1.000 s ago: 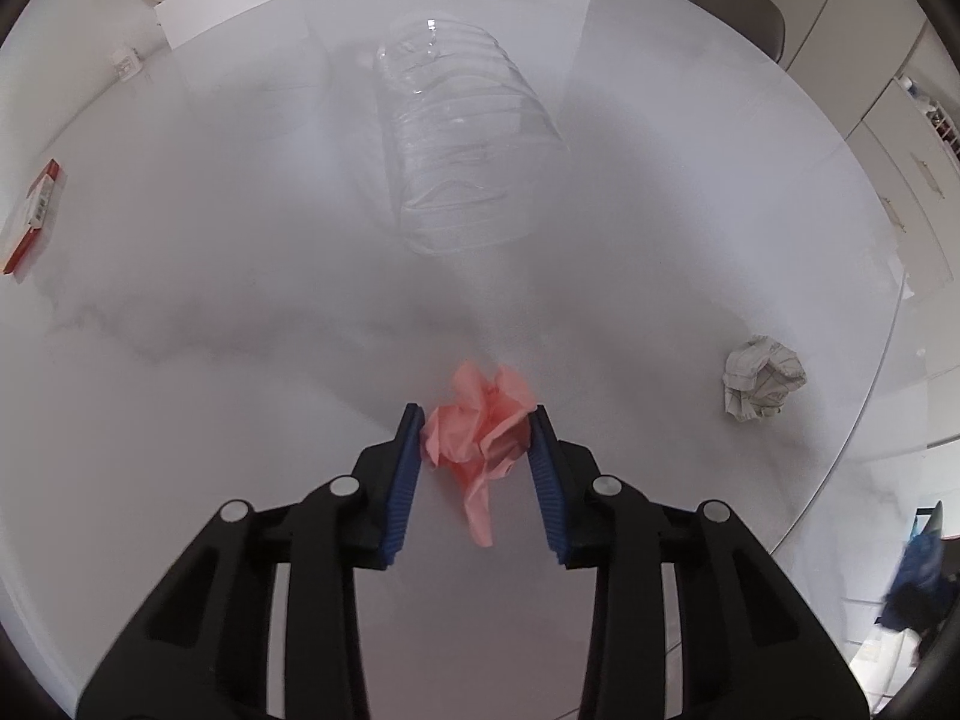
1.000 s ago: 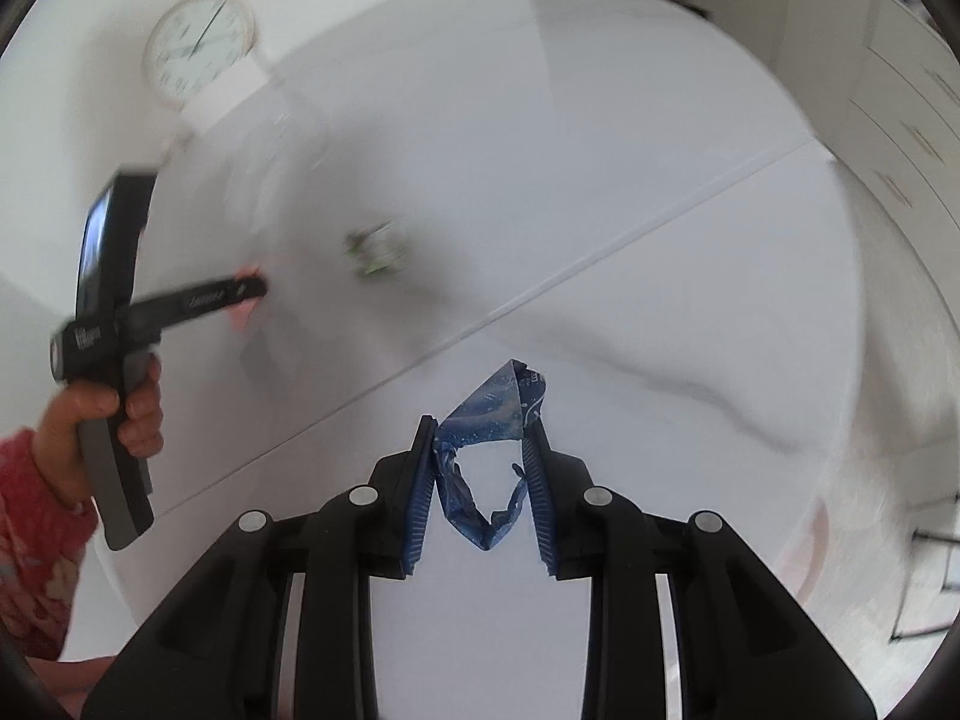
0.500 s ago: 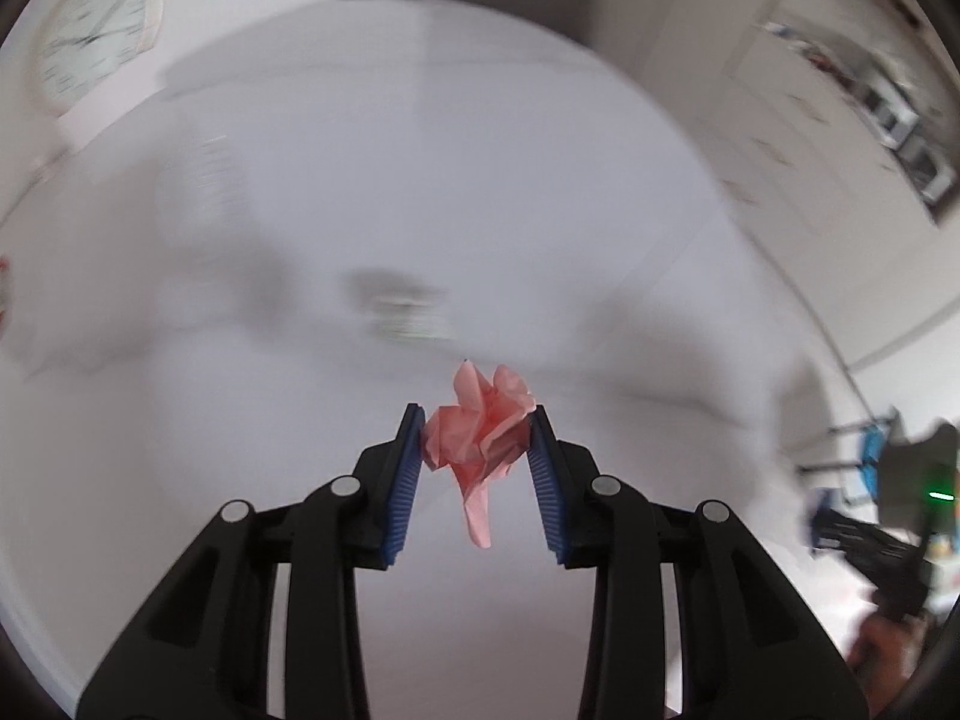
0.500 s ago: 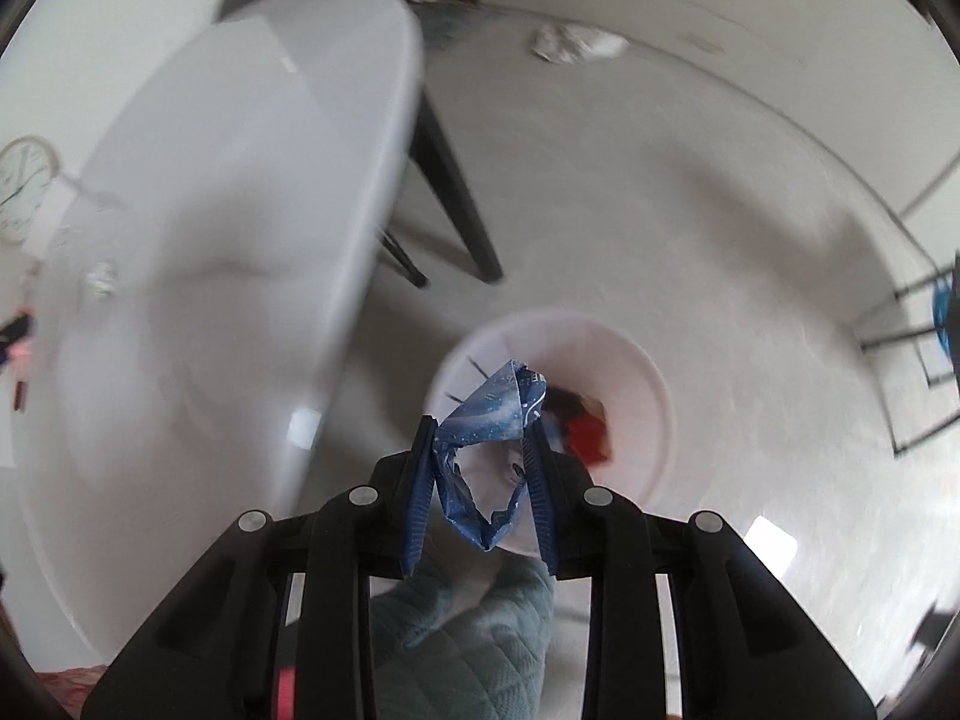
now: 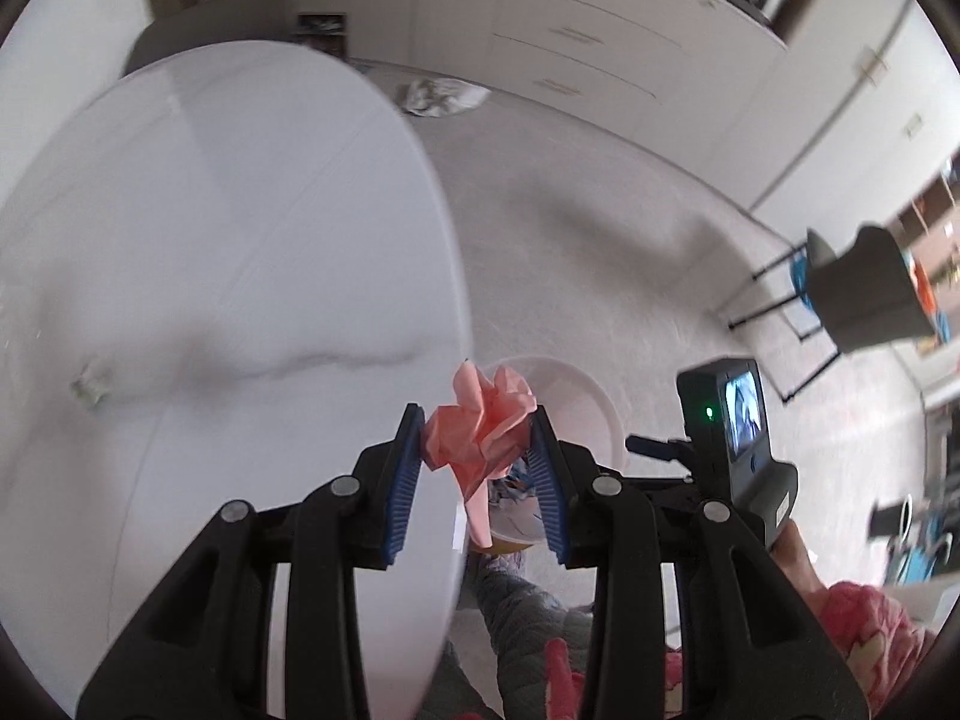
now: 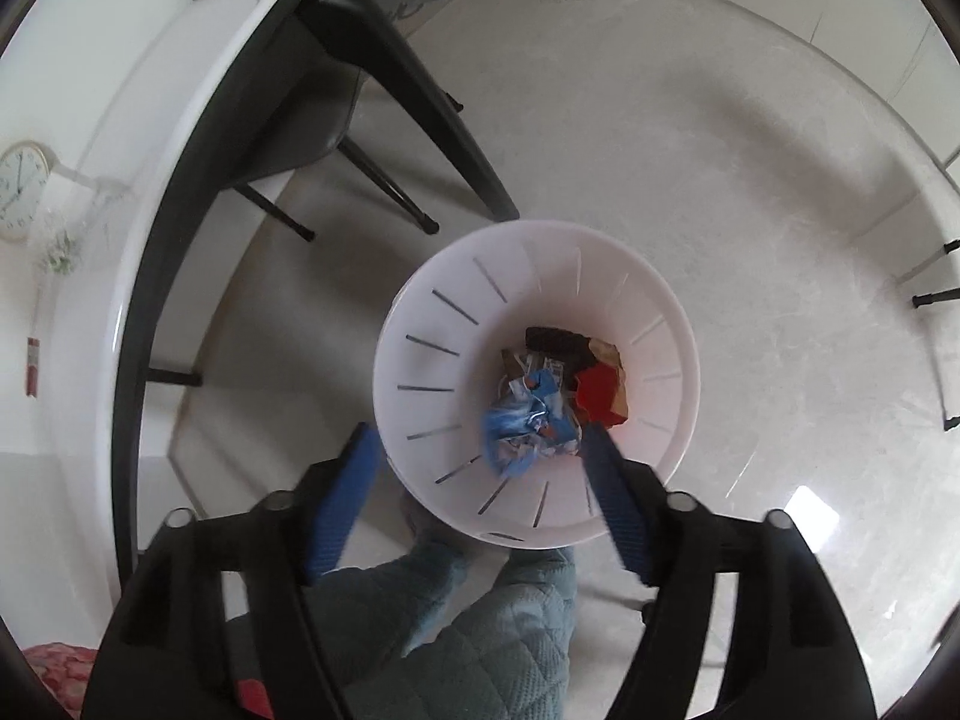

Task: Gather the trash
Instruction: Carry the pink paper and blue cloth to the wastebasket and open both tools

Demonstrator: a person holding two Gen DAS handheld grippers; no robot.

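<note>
While the left gripper (image 5: 477, 429) clamps the pink paper wad (image 5: 480, 429) by the table edge (image 5: 447, 276), the right gripper (image 6: 480, 459), jaws just sprung apart, hangs over the white bin (image 6: 660, 312) where the blue wrapper (image 6: 528, 420) lies.

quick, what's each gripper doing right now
left gripper: closed on the pink crumpled paper.
right gripper: jaws just opened, empty, over the white bin.

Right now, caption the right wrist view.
Open right gripper above the white bin, blue wrapper inside.
</note>
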